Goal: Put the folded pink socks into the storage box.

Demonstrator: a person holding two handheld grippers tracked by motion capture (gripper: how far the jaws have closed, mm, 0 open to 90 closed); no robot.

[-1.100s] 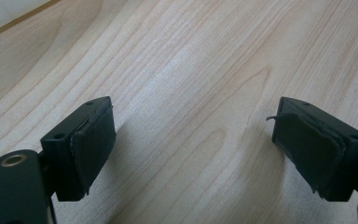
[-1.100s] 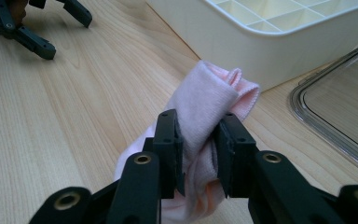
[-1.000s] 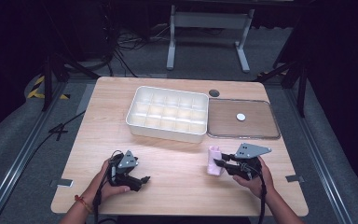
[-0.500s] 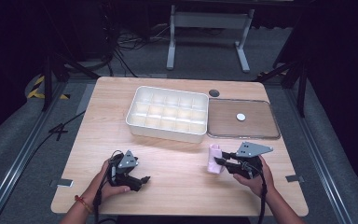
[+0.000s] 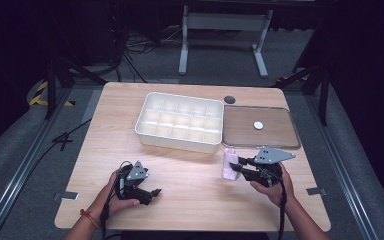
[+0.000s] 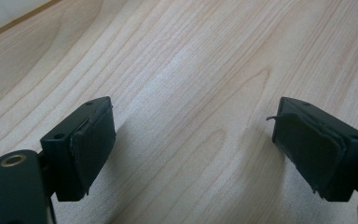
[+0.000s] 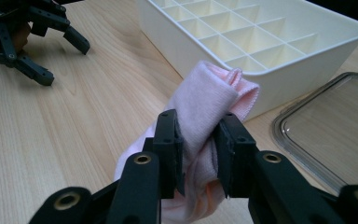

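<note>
A folded pale pink cloth [image 7: 205, 107] is pinched between the jaws of my right gripper [image 7: 198, 156], which is shut on it. From the high view this cloth [image 5: 228, 164] lies just in front of the white divided tray [image 5: 180, 121], with my right gripper [image 5: 236, 166] pointing left at it. My left gripper [image 5: 152, 192] rests low at the table's front left, open, with bare wood between its pads [image 6: 91, 147]. That same left gripper [image 7: 32, 39] appears far off in the right gripper view.
A clear lid [image 5: 260, 127] with a small white disc [image 5: 258, 125] on it lies right of the tray. A dark round spot [image 5: 229, 99] marks the table behind them. Bare wood spreads between the two hands. Metal stand legs rise behind the table.
</note>
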